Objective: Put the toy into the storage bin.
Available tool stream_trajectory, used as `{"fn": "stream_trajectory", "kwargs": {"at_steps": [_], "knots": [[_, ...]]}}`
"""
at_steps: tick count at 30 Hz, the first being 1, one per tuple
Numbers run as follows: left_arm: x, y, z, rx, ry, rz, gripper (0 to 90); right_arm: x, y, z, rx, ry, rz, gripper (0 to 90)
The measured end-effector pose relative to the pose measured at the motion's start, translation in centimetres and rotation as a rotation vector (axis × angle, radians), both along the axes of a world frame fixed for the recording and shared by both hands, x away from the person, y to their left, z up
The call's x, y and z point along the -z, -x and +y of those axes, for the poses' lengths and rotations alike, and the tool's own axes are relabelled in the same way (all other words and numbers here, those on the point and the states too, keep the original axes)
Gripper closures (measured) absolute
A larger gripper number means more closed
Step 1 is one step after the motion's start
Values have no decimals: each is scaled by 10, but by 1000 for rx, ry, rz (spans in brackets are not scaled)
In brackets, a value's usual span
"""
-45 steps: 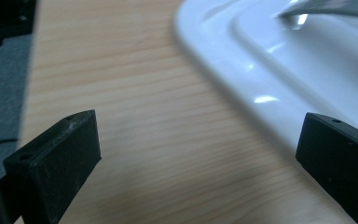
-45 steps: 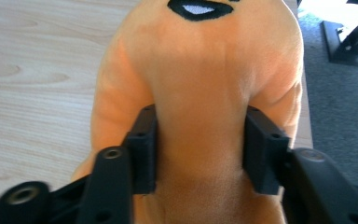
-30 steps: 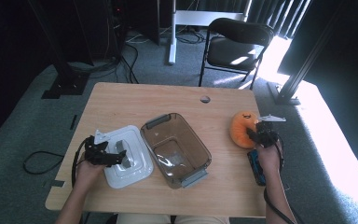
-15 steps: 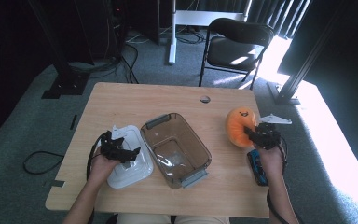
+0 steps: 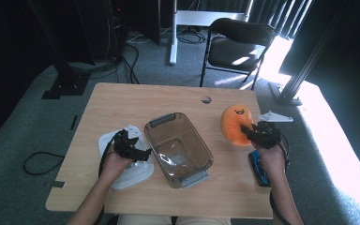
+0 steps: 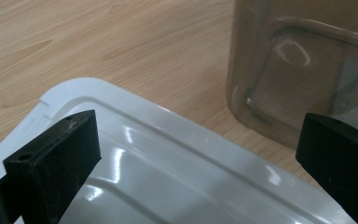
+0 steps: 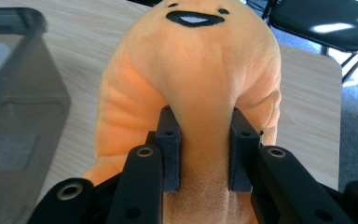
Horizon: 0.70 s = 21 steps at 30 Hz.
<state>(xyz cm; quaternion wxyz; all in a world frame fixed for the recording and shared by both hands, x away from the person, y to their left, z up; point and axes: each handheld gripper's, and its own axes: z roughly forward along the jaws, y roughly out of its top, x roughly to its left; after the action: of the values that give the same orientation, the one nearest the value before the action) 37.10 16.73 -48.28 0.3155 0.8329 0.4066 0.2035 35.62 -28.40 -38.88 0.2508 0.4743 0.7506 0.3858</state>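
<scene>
Two grippers at work: one over a lid, one clenched on a plush toy beside an open bin.

Near the table's [image 5: 122, 101] left front corner the left gripper [image 5: 138, 152] hovers released, jaws spread wide over the white lid [image 5: 136, 174] with nothing between them. At mid-table the clear brown bin [image 5: 178, 147] sits open and empty, touching the lid's edge. Toward the right edge the right gripper [image 7: 204, 154] pinches a fold of the orange plush toy [image 7: 191, 70], held off the table. Only a fold is caught, so I judge the soft body could slip free or snag the bin's rim. A blue device [image 5: 258, 168] lies by the right hand; the far half of the table offers room.
</scene>
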Motion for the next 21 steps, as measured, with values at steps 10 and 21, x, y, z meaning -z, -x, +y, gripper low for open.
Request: {"fn": "stream_trajectory", "kwargs": {"at_steps": [10,21], "knots": [[-4,1,-10,28,-10,-1,3,-19,3,8,-50,-12,-31,715],[-11,5,-16,48,-16,-15,3,-47,6,36,-146,-7,-86,715]]}}
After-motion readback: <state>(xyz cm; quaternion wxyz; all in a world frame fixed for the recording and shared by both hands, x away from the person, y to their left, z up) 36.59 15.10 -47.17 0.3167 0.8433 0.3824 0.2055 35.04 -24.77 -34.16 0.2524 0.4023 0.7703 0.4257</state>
